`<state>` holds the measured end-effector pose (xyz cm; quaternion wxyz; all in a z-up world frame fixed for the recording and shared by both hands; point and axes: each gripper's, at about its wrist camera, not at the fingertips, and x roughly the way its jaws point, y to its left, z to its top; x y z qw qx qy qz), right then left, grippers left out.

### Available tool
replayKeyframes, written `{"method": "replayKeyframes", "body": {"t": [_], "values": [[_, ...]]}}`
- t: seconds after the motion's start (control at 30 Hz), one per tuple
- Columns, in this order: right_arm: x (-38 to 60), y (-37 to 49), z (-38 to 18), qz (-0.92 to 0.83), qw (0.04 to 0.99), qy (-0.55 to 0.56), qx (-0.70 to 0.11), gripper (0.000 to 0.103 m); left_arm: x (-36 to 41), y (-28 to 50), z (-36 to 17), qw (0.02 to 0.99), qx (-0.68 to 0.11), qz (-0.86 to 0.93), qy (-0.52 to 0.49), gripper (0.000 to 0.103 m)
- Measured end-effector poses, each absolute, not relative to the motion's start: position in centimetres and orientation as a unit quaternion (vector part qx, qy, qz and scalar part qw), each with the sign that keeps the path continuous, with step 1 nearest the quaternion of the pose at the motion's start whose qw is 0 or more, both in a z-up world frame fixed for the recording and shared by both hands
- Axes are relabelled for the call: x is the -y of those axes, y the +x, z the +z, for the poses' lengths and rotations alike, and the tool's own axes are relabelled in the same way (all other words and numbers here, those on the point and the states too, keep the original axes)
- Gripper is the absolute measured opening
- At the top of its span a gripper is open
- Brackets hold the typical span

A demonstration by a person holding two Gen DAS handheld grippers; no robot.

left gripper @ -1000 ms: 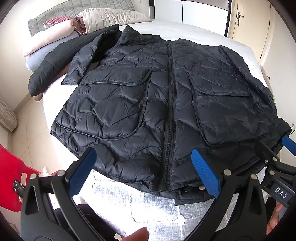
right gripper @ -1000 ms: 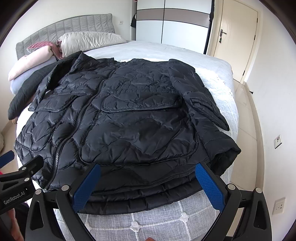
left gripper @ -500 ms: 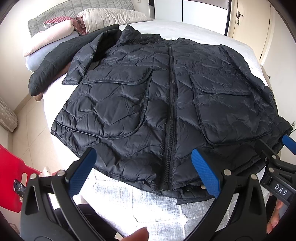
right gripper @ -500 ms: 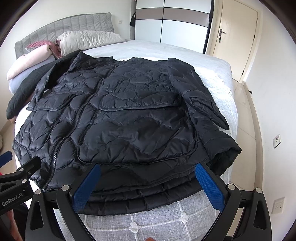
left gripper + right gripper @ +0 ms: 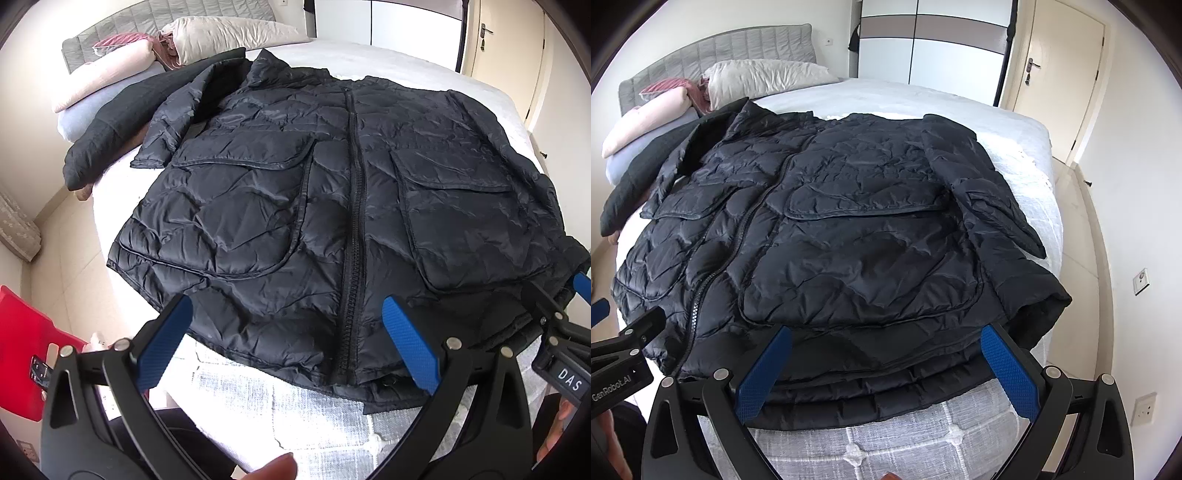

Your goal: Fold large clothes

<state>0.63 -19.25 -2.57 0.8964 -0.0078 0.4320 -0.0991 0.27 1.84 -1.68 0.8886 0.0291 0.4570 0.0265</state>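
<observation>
The bed (image 5: 1015, 140) fills the room, and across it lies the black puffer jacket (image 5: 332, 206), front up, zipper (image 5: 352, 229) closed, hem at the near edge. Pillows (image 5: 764, 79) sit at the headboard. The left gripper (image 5: 295, 332) hovers over the hem, jaws spread wide, holding nothing. The right gripper (image 5: 886, 365) is just as wide open, empty, by the hem's right corner.

White-covered bed (image 5: 1015, 147) carrying a black puffer jacket (image 5: 857, 236) spread flat; pillows (image 5: 764, 79) piled at eleven o'clock.
</observation>
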Motion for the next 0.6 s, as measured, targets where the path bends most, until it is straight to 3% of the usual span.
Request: {"method": "replayKeyframes", "body": {"t": [0.43, 0.6], "values": [[20.2, 1.0, -3.0, -0.128, 0.893, -0.012, -0.431, 0.103, -2.5, 1.4, -2.5, 0.886, -0.46, 0.049, 0.029, 0.102], [21.1, 1.7, -2.0, -0.104, 0.892, 0.011, -0.44, 0.103, -3.4, 1.7, -1.0, 0.912, -0.407, 0.05, 0.023, 0.102]]}}
